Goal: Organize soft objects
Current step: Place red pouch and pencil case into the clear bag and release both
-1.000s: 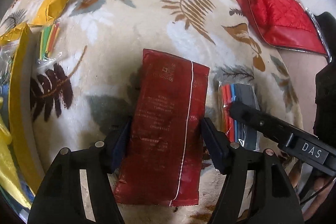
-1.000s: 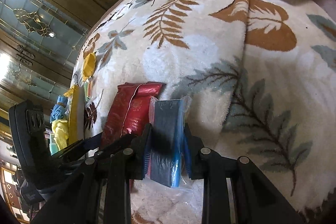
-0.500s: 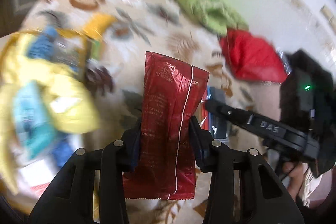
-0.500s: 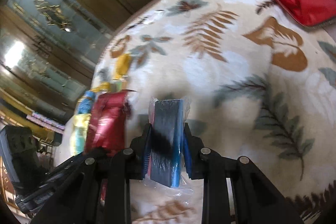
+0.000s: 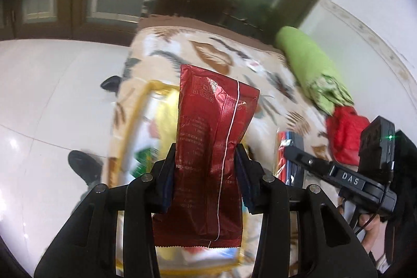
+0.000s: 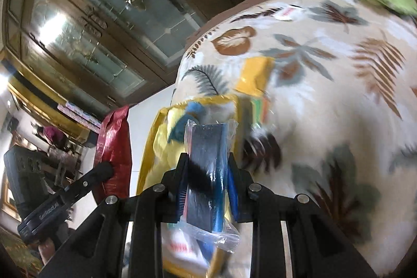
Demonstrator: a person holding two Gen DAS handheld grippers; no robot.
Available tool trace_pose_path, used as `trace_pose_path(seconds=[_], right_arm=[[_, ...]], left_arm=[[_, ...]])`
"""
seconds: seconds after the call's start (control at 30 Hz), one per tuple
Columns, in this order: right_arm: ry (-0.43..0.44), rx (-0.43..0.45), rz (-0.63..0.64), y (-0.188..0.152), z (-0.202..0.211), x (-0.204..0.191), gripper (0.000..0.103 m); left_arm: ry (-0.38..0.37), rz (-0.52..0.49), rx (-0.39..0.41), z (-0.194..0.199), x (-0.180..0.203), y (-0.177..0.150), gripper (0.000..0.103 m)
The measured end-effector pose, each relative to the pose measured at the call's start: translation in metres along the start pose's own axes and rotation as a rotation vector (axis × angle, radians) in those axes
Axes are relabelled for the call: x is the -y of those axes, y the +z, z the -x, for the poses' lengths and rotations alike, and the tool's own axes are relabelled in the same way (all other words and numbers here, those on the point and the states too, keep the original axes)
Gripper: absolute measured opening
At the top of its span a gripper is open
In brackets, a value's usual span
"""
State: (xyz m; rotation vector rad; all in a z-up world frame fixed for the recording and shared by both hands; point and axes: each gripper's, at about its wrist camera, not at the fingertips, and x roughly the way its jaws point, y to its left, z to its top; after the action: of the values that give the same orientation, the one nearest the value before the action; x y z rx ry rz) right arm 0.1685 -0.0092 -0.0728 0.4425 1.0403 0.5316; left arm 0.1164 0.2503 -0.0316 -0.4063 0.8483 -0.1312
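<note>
My left gripper (image 5: pixel 206 171) is shut on a dark red foil packet (image 5: pixel 211 147) and holds it upright in the air above a yellow-rimmed box (image 5: pixel 135 111) of soft packets. The packet also shows in the right wrist view (image 6: pixel 114 147). My right gripper (image 6: pixel 207 176) is shut on a clear bag of dark and blue strips (image 6: pixel 208 168), raised over the same yellow box (image 6: pixel 148 147). The bag and right gripper show in the left wrist view (image 5: pixel 289 155) to the right of the red packet.
A leaf-patterned blanket (image 6: pixel 325 95) covers the surface. A green bundle (image 5: pixel 310 67) and a red quilted item (image 5: pixel 344 132) lie at its far right. A yellow packet (image 6: pixel 255 74) lies beyond the box. White tiled floor (image 5: pixel 52 95) and wooden glass cabinets (image 6: pixel 91 17) lie left.
Both grippers have lifted their items off the blanket and swung left toward the yellow box. The left gripper closed on the red packet about a second ago.
</note>
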Motion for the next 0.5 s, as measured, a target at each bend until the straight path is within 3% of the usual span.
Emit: trace_pose_path(seconds=[0.13, 0.23, 0.5], right_arm=[[-0.021, -0.028, 0.007, 0.023, -0.037, -0.007, 0.026], [-0.045, -0.054, 0.002, 0.034, -0.061, -0.005, 0.026], [-0.08, -0.113, -0.001, 0.037, -0.093, 0.0, 0.026]], left_arm=[[0.029, 0.03, -0.029, -0.022, -0.027, 0.014, 0.041], [0.009, 0.059, -0.052, -0.032, -0.043, 0.019, 0.041], [0.034, 0.081, -0.139, -0.069, -0.048, 0.021, 0.041]])
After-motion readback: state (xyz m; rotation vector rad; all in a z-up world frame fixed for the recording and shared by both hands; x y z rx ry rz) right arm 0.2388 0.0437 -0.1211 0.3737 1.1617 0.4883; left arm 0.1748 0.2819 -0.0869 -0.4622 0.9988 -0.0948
